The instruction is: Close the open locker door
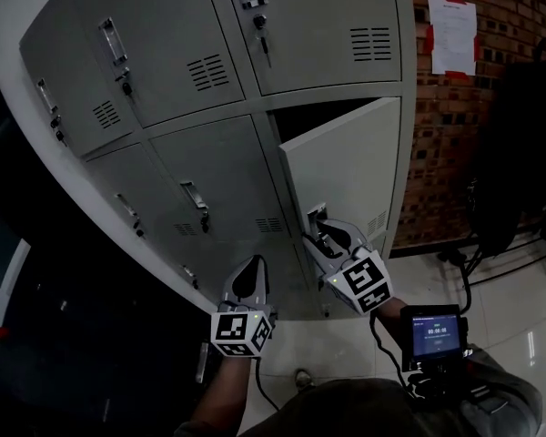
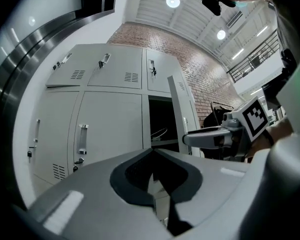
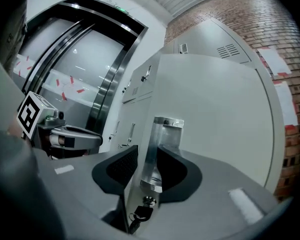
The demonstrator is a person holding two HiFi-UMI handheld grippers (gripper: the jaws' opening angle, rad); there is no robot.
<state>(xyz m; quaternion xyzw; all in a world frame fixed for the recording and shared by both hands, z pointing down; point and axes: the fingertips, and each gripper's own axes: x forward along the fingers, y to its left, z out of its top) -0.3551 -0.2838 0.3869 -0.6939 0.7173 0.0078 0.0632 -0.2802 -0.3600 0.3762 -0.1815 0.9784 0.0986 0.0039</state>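
The grey locker bank [image 1: 209, 144] fills the head view. One lower door [image 1: 346, 171] at its right end stands swung out, with the dark compartment [image 1: 318, 116] behind it. My right gripper [image 1: 321, 230] reaches level to that door's metal handle [image 1: 316, 215]. In the right gripper view the handle [image 3: 160, 139] sits between the pads and the right gripper [image 3: 149, 156] is shut on it; a key [image 3: 140, 214] hangs below. My left gripper [image 1: 252, 264] hovers shut and empty left of the door, in front of the closed lockers. The left gripper view shows the open compartment [image 2: 162, 121] past its tips [image 2: 152, 156].
A brick wall [image 1: 510, 62] with taped papers [image 1: 452, 35] runs right of the lockers. A dark chair or bag [image 1: 519, 153] stands by it on the tiled floor [image 1: 519, 308]. A small screen device [image 1: 434, 335] sits at the person's chest. Steel-framed glass doors [image 3: 100, 74] lie left.
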